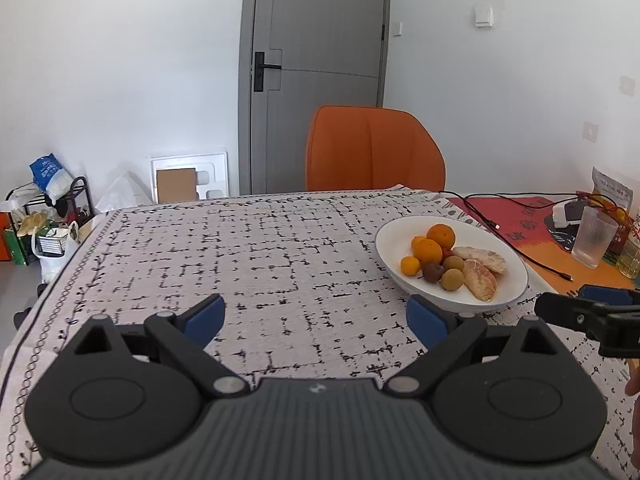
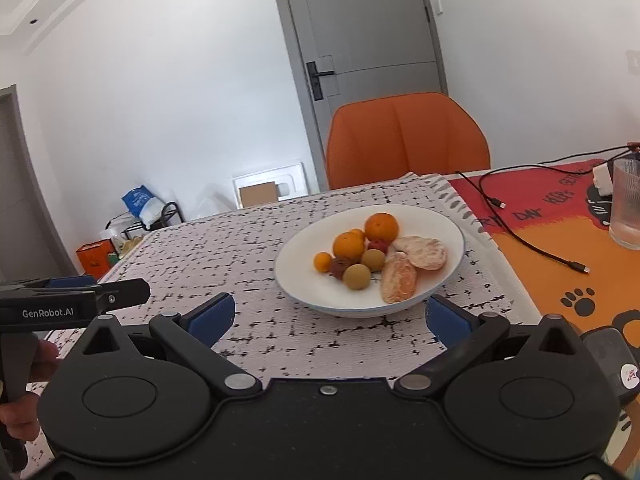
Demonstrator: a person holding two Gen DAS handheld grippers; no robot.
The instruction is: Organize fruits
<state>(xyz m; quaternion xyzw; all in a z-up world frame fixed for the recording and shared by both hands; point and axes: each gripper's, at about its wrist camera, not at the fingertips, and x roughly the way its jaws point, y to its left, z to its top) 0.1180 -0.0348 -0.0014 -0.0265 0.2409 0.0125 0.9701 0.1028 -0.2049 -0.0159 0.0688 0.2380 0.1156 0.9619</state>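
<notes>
A white plate (image 1: 516, 280) stands on the patterned tablecloth (image 1: 240, 248) and holds the fruit. On it are oranges (image 1: 441, 236), small brown-green round fruits (image 1: 453, 279), a dark red one (image 1: 431, 272) and peeled citrus segments (image 1: 480, 278). My left gripper (image 1: 316, 314) is open over bare cloth, with the plate just ahead to its right. My right gripper (image 2: 330, 318) is open and empty, its jaws standing wide just short of the plate's (image 2: 292, 280) near rim. The oranges (image 2: 349, 245) and segments (image 2: 398, 278) lie beyond it. Each gripper shows at the edge of the other's view.
An orange chair (image 1: 374, 148) stands at the table's far side before a grey door (image 1: 320, 40). To the right lie a red-orange mat (image 2: 560, 232), a black cable (image 2: 532, 248) and a ribbed glass (image 2: 626, 208). Bags and a rack (image 1: 52, 216) crowd the floor at left.
</notes>
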